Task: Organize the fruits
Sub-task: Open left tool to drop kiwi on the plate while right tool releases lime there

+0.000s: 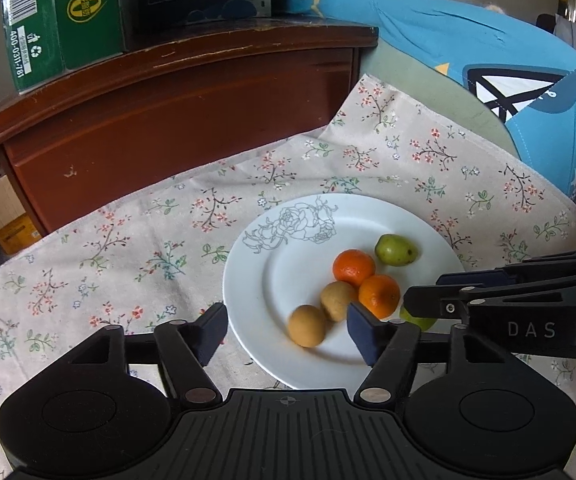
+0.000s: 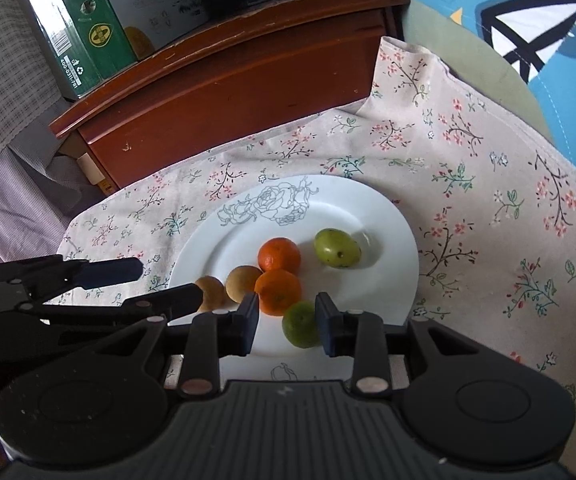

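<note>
Six small fruits sit on the white plate (image 2: 388, 216), which rests on the floral cloth (image 2: 488, 168) over my counter: two oranges (image 2: 279, 255) touching each other, two brown round fruits (image 1: 307, 325) just beside them, a green oval fruit (image 2: 337, 248) a little apart toward the far rim, and a green citrus (image 2: 301, 324) nearest me. My right gripper (image 2: 286, 324) is spread open with the green citrus between its fingers, beside the right-hand pad; whether it touches I cannot tell. My left gripper (image 1: 286, 330) is also open, hanging empty over the near edge of the plate with a brown fruit between its pads in view. I judge these fruits light, firm and round, so they will roll and slip on the glazed plate; the skin bruises if squeezed hard. I would take the citrus across its widest middle, gently, keeping clear of the neighbouring orange.
</note>
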Tool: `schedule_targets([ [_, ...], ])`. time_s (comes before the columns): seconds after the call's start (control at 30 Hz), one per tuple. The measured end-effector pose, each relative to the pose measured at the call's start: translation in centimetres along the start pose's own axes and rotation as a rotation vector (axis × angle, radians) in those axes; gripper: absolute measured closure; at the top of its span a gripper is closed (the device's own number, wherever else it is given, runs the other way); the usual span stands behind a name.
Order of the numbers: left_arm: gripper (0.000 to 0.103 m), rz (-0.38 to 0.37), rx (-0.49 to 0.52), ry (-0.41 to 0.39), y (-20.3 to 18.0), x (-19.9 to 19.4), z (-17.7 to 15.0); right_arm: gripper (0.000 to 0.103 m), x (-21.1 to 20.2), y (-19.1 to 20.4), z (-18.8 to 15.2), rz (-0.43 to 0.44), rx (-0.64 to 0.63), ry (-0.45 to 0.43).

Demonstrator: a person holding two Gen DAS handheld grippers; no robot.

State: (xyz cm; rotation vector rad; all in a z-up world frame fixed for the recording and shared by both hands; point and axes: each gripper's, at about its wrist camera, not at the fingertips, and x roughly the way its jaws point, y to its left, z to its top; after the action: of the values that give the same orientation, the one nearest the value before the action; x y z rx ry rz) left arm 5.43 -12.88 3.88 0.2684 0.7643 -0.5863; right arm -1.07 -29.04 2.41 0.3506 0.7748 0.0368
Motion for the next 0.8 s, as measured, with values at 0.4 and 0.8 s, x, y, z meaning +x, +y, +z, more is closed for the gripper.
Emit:
schedule_targets([
  [0.4,0.023,0.028,-0.008,0.018,0.7,-1.0,-0.5,0.07,-0.8,0.8,-0.6,0.009,-0.033,0.015],
  [0.8,0.02,0.038,-0.046,0.02,2.7,-4.1,-1.0,0.069,-2.2,2.3,-0.9,0.032,-0.084,0.02],
])
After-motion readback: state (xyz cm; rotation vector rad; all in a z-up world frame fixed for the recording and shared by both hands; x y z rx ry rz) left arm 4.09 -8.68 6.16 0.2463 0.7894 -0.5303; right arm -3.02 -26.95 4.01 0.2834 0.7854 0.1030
